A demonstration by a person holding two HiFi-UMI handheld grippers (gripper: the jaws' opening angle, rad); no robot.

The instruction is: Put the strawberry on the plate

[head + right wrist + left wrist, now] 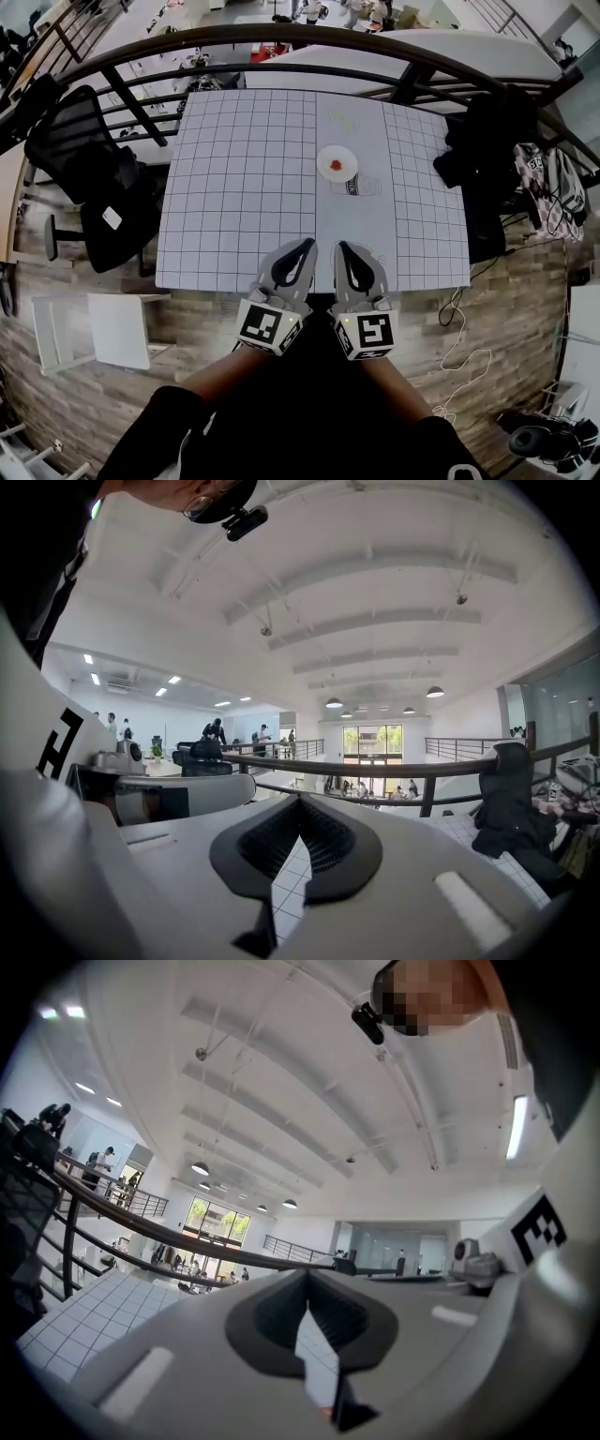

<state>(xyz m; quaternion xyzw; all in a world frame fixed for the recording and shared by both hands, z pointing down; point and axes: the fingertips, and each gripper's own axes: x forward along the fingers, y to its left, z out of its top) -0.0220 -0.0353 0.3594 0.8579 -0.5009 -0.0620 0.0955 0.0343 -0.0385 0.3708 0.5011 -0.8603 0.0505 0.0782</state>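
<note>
On the checked table point(244, 187), a small white plate point(348, 154) holds the strawberry point(337, 166). It is a small red lump near the plate's middle, too small to show more detail. Just on the near side of the plate lies a pale object with dark marks point(354, 186); I cannot tell what it is. Well short of the plate, at the table's near edge, the left gripper point(306, 246) and right gripper point(344, 248) sit side by side. Both have their jaws closed together on nothing.

Head view: red item point(337, 166) on plate point(323, 157) too small to ID firmly. Obj. point(354, 186) just below plate: unreadable. Pale marks point(344, 120) farther back: indistinct. Person's sleeves point(150, 431) cut off at btm edge.
</note>
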